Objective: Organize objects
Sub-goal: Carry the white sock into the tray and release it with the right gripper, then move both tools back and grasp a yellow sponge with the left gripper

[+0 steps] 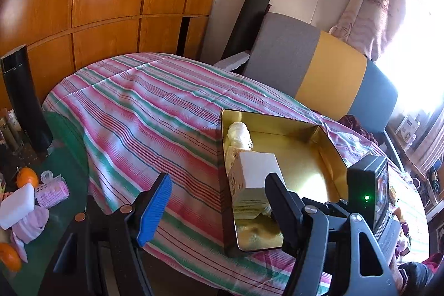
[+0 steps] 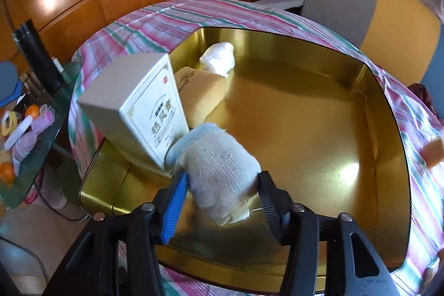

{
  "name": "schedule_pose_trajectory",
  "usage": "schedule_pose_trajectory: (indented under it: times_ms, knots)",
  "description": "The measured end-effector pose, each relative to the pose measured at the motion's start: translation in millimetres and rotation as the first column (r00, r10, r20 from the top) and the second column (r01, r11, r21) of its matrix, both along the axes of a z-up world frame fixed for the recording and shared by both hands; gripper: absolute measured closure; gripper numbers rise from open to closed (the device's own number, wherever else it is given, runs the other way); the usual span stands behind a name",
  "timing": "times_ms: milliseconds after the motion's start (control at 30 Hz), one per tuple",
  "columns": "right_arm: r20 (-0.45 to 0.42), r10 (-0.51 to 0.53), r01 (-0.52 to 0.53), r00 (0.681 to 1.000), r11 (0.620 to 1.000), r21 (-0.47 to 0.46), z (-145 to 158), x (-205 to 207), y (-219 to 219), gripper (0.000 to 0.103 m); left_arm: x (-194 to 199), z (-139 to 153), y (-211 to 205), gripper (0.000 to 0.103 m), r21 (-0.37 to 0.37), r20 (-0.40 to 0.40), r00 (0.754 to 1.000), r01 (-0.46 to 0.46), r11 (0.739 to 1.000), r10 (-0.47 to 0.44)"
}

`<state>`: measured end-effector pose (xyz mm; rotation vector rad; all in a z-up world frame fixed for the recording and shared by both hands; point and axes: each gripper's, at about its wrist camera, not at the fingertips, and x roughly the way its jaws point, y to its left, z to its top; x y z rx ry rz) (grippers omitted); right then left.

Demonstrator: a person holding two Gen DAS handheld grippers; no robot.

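Note:
A gold tin box sits open on the striped cloth. My right gripper is shut on a rolled grey sock with a light blue cuff, held just above the tin's floor. Inside the tin are a white carton, a tan folded cloth and a white rolled bundle. In the left wrist view my left gripper is open and empty, above the cloth near the tin's left wall. The carton and the white bundle also show there.
A glass side table at left holds oranges, a pink hair roller, a white block and a tall black flask. A grey, yellow and blue sofa stands behind. The striped cloth spreads left of the tin.

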<state>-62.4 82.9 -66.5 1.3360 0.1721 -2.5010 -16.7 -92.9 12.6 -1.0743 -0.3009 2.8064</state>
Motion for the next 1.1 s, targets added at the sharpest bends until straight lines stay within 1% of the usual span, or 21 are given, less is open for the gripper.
schedule_pose_trajectory:
  times_ms: [67,200,333,367,533,700,800,833,867,933,1067,1100]
  knots:
    - [-0.017,-0.003,0.003,1.000,1.000,-0.010,4.5,3.6,3.0,0.043,1.4,2.4,3.7,0.033,-0.002,-0.008,1.000,0.009,1.000,-0.009]
    - [-0.070,-0.023,0.021,0.997,0.999,-0.029,19.4,15.6,11.5,0.035,3.8,8.0,13.0,0.033,-0.009,-0.025,0.999,0.038,0.999,-0.038]
    - [-0.115,-0.079,0.075,0.990,0.996,-0.045,36.5,29.1,30.9,0.028,4.5,13.3,26.9,0.033,-0.013,-0.039,0.996,0.082,0.997,-0.083]
    - [-0.121,-0.095,0.090,0.988,0.995,-0.045,39.2,30.1,36.2,0.024,4.8,14.1,31.2,0.033,-0.014,-0.041,0.994,0.099,0.995,-0.099]
    - [-0.135,-0.211,0.204,0.968,0.977,-0.067,54.6,40.1,84.1,0.020,5.8,17.2,65.5,0.033,-0.031,-0.046,0.977,0.206,0.978,-0.208]
    - [-0.122,-0.343,0.336,0.931,0.939,-0.075,62.1,60.1,148.1,0.017,5.8,16.8,107.7,0.033,-0.046,-0.034,0.945,0.324,0.945,-0.326]
    - [-0.111,-0.429,0.423,0.897,0.903,-0.070,63.5,78.1,195.7,0.016,5.2,16.5,134.5,0.033,-0.052,-0.023,0.919,0.391,0.919,-0.393]
    - [-0.106,-0.463,0.458,0.880,0.886,-0.068,64.0,84.0,213.2,0.016,5.6,16.5,142.6,0.033,-0.056,-0.019,0.912,0.408,0.911,-0.409]
    - [-0.099,-0.496,0.492,0.863,0.868,-0.066,64.3,89.6,230.7,0.016,6.0,16.6,154.9,0.033,-0.061,-0.014,0.900,0.434,0.899,-0.436]
    - [-0.094,-0.564,0.560,0.821,0.826,-0.063,66.2,103.8,269.1,0.016,7.1,16.8,174.1,0.033,-0.069,-0.005,0.879,0.476,0.877,-0.478]
    - [-0.099,-0.689,0.688,0.718,0.724,-0.041,70.1,126.9,339.6,0.015,8.6,16.8,208.4,0.033,-0.089,0.017,0.845,0.534,0.841,-0.535]
    - [-0.102,-0.714,0.714,0.693,0.699,-0.039,71.2,131.5,354.6,0.015,7.5,17.2,219.9,0.033,-0.095,0.029,0.833,0.553,0.828,-0.553]
